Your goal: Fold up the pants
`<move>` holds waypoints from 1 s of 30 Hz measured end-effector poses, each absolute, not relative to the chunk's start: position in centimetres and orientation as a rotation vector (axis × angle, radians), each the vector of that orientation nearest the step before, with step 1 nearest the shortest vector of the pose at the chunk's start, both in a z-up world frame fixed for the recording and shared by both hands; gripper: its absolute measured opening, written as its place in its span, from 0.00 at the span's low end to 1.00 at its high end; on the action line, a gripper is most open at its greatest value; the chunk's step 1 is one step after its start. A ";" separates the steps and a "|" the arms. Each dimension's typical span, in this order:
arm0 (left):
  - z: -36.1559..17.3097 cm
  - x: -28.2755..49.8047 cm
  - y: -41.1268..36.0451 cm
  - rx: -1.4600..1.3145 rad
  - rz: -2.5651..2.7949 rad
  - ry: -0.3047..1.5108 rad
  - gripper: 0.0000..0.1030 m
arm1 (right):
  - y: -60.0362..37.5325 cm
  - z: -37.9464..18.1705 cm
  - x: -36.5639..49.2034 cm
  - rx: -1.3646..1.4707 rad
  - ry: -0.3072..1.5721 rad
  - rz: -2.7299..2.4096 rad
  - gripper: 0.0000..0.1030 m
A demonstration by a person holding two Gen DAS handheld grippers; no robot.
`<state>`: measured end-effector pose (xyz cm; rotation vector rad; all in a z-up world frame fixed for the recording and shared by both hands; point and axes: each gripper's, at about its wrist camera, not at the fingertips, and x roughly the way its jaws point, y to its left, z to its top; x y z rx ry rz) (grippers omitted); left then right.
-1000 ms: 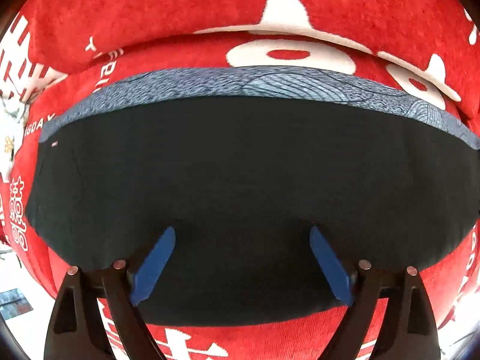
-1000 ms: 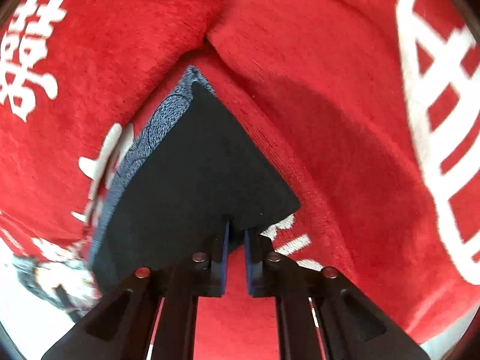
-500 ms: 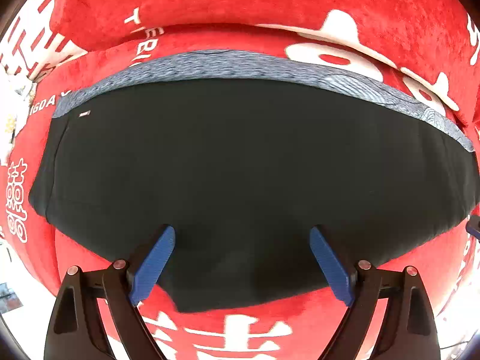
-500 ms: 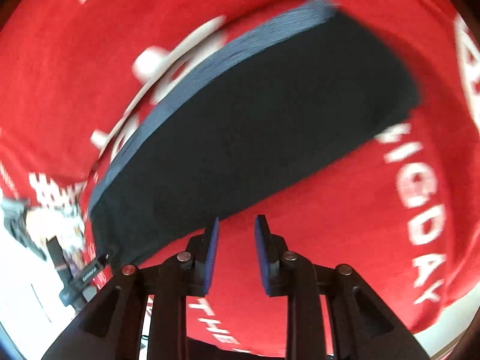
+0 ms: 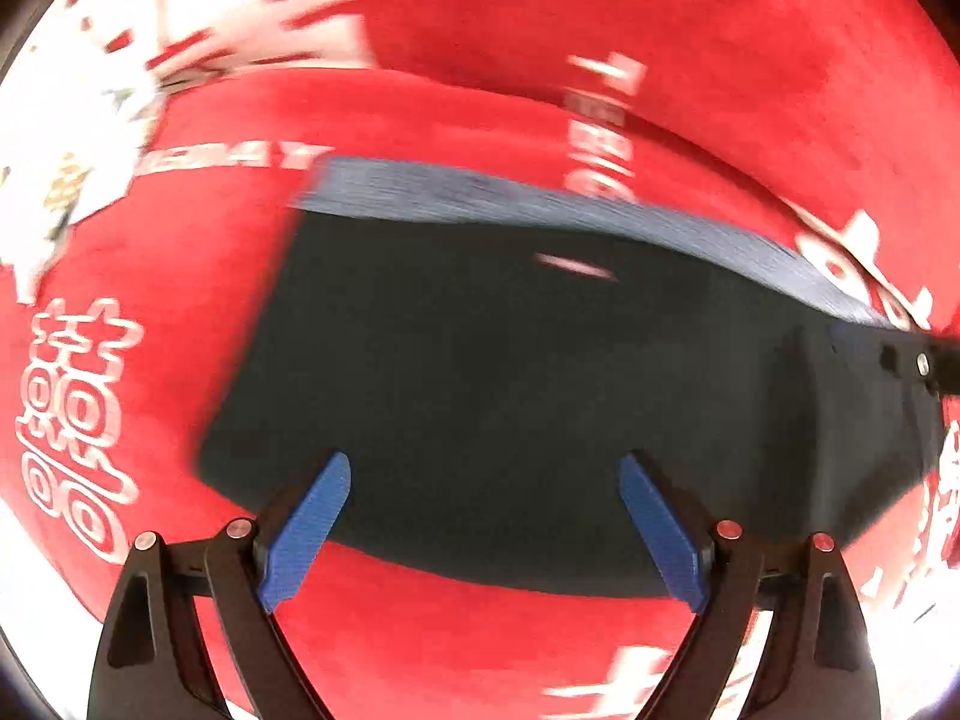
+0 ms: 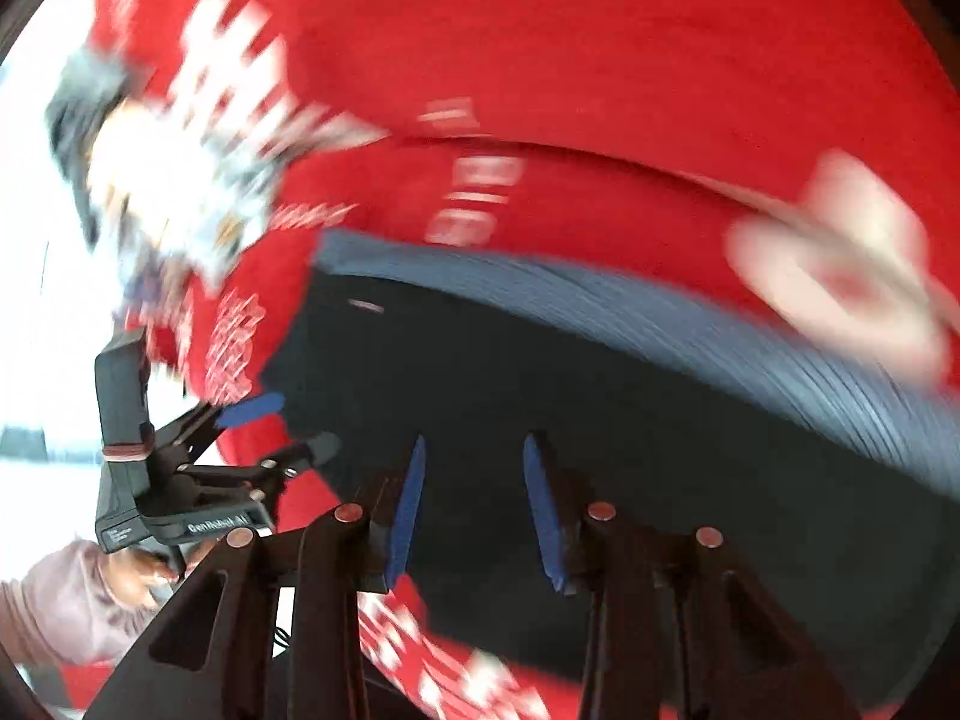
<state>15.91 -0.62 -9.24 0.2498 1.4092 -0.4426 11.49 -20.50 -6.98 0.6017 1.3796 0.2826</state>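
Ahead of both open grippers, folded pants.

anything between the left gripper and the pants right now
Nothing visible. The left hand-held gripper is open right over the near edge of the black pants, which lie flat on the red blanket.

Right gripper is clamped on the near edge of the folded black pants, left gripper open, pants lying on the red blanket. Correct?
Not quite. The right wrist view shows the right gripper open, its blue pads apart above the folded black pants and gripping nothing. The rest holds: the left gripper is open, and the pants lie on the red blanket.
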 end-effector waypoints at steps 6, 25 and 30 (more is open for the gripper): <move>-11.2 20.3 5.5 0.178 -0.405 1.375 0.90 | -11.9 -10.9 24.8 0.349 1.470 0.520 0.38; -12.7 20.2 8.6 -0.005 -0.622 1.420 0.90 | -7.6 -16.6 31.1 0.253 1.678 0.578 0.14; -12.3 19.8 8.8 0.006 -0.638 1.419 0.90 | -7.5 -16.6 31.5 0.241 1.673 0.578 0.24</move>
